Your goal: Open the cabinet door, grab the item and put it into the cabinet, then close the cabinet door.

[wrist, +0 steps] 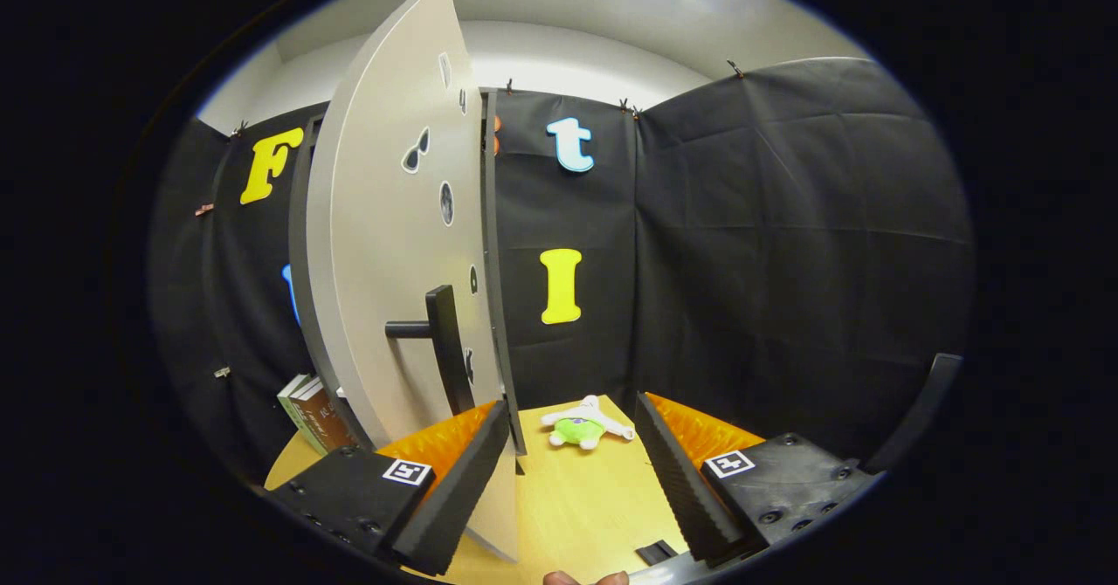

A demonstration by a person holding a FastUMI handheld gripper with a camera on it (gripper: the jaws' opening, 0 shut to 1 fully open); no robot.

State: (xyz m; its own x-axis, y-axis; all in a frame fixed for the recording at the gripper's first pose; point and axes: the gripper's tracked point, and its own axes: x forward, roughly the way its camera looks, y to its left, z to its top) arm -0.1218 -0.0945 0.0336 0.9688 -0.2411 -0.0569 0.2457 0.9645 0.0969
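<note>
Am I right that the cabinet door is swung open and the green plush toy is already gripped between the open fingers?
Not quite: the gripper view shows the plush toy lying on the table, beyond the open gripper, ungripped. The cabinet door is indeed swung open.

Cabinet door ajar, gripper spread at its edge

Cabinet door (384,244): pale panel, swung open, dark bar handle (441,340) on its face. Gripper (572,432): fingers wide apart, nothing held; one finger just beside the door's free edge. Plush toy (583,426): green and white, lying on wooden table (576,506), beyond the fingers, beside the door. Books (313,415): behind the door, leaning.
</note>
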